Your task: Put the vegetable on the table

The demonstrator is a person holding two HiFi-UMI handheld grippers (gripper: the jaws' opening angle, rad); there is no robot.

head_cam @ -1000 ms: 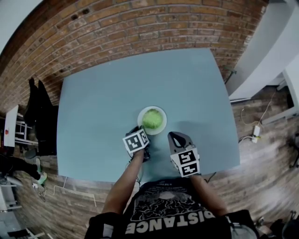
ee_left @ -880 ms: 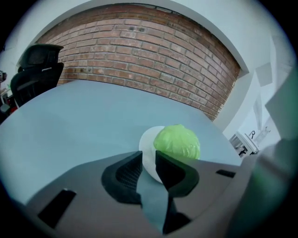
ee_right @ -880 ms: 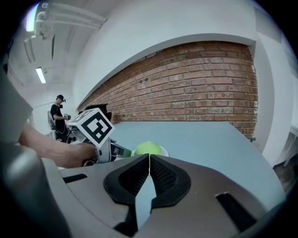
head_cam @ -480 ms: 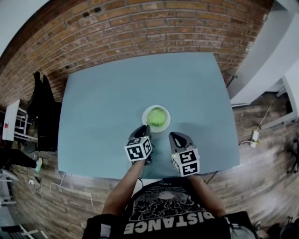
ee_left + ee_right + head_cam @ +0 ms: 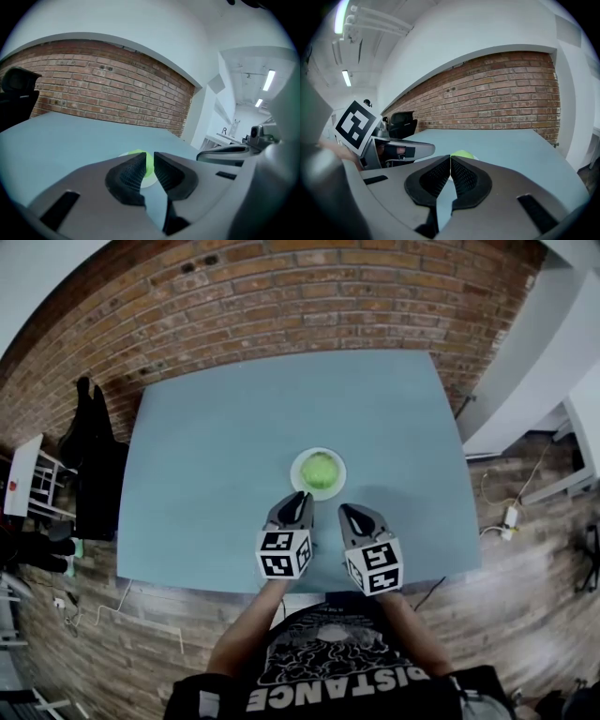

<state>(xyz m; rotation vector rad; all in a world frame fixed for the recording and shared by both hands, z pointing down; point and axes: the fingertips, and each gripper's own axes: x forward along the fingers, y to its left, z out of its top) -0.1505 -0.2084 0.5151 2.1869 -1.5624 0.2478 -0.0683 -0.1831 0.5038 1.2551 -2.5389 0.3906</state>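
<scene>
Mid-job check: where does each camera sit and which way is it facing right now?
Head view: on the person's head, looking steeply down at the table; forearms, shirt, left tool and right tool show.
Left gripper view: rides the left tool, faces the brick wall along slightly parted jaws; right tool alongside.
Right gripper view: rides the right tool, faces the same wall along closed jaws; left tool alongside.
Shared: all three see the vegetable on its plate.

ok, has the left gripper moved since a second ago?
Yes. The left gripper has pulled back from the plate toward the near edge of the table; the gap between gripper and plate is wider.
</scene>
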